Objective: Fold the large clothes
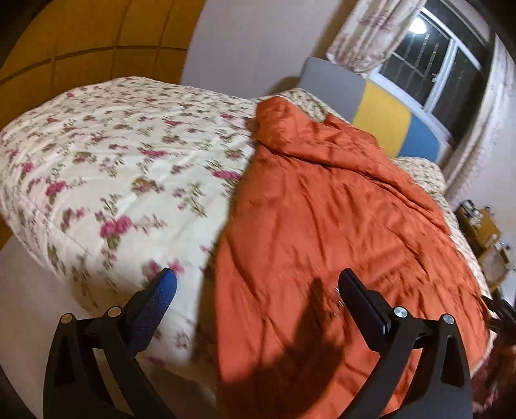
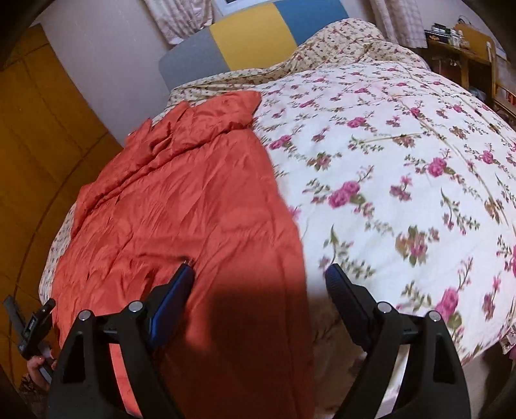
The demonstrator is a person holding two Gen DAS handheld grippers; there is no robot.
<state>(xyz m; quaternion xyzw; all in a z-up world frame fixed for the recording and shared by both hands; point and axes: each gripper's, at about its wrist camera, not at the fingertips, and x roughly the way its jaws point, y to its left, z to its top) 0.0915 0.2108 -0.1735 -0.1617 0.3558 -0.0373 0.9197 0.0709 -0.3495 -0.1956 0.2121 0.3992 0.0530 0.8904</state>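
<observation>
On the bed, the orange quilt [image 1: 322, 225] lies spread beside the flowered cover [image 1: 113, 161], running down from the headboard [image 1: 380, 119], while the left gripper [image 1: 254, 287] and right gripper [image 2: 258, 277] hang above its near edge, both spread wide and empty.

A quilt [image 1: 322, 209] is spread on a bed, over a flowered coverlet [image 1: 113, 167]. In the left wrist view the quilt is laid to the right and the bare coverlet to the left; in the right wrist view the sides are reversed. A headboard [image 2: 251, 35] is set at the far end, with a window [image 1: 435, 64] and curtains [image 1: 371, 29] behind it. A cluttered desk [image 2: 464, 48] is placed at the far right of the right wrist view.
</observation>
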